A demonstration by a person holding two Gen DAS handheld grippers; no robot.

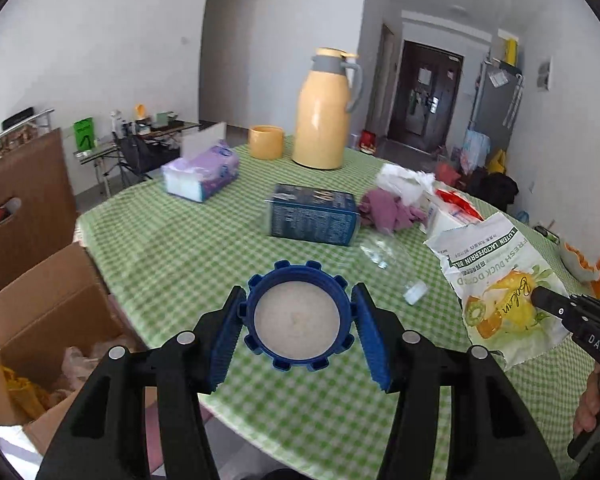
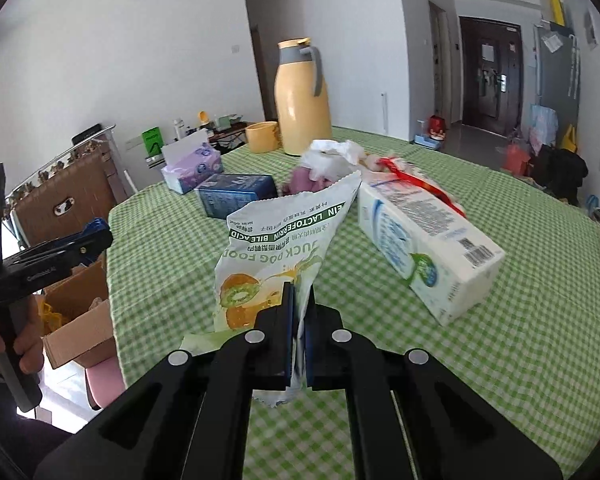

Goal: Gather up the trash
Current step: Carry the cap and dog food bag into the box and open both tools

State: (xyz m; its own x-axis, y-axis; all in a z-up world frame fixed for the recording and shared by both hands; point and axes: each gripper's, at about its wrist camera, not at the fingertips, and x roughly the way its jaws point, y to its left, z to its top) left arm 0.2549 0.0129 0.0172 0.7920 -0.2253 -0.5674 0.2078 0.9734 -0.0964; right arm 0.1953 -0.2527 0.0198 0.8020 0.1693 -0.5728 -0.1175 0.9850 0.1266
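Dog-food bag (image 2: 276,248) clamped upright in right hand-held gripper (image 2: 298,328); left hand-held gripper (image 1: 300,320) grips blue lid (image 1: 298,316).

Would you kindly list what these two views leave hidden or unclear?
- Cardboard box contents: left wrist view, walls and left gripper frame cover most.
- Clear bottle: left wrist view, see-through and blurred; any contents unreadable.
- Dog food bag lower end: right wrist view, pinched inside right gripper.
- Blue lid in the left gripper: unseen in right wrist view.
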